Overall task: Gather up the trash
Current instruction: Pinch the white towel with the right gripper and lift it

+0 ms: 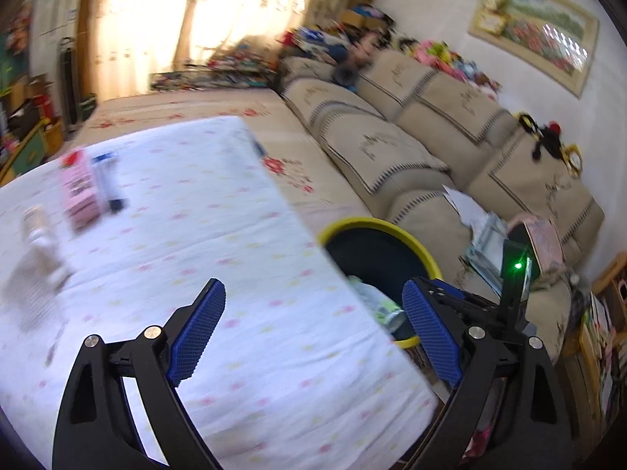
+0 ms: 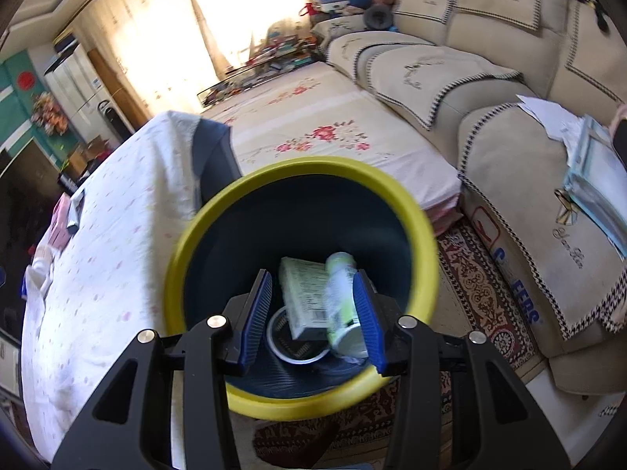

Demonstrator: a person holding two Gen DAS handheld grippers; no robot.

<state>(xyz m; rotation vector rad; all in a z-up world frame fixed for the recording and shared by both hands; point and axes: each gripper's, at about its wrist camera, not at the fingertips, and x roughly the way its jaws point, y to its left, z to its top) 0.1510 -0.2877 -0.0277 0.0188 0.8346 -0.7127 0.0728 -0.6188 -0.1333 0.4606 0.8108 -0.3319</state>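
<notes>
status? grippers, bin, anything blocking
Left gripper open, empty, over the white floral tablecloth. Right gripper part open above the yellow-rimmed dark bin, nothing gripped. Green-white bottle inside. Nothing blocking.

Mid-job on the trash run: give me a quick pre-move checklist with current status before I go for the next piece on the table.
1. Left gripper empty, jaws wide apart: ok.
2. Right gripper free: cannot tell; its jaws stand partly open over the bin, and the bottle and box look to be lying inside, not gripped.
3. Yellow-rimmed bin upright beside the table, with room left: ok.
4. Trash left on the table: not ok; a pink carton, a blue-capped item and a pale item remain.
5. Clear view of those targets: not ok, left view is blurred.
</notes>
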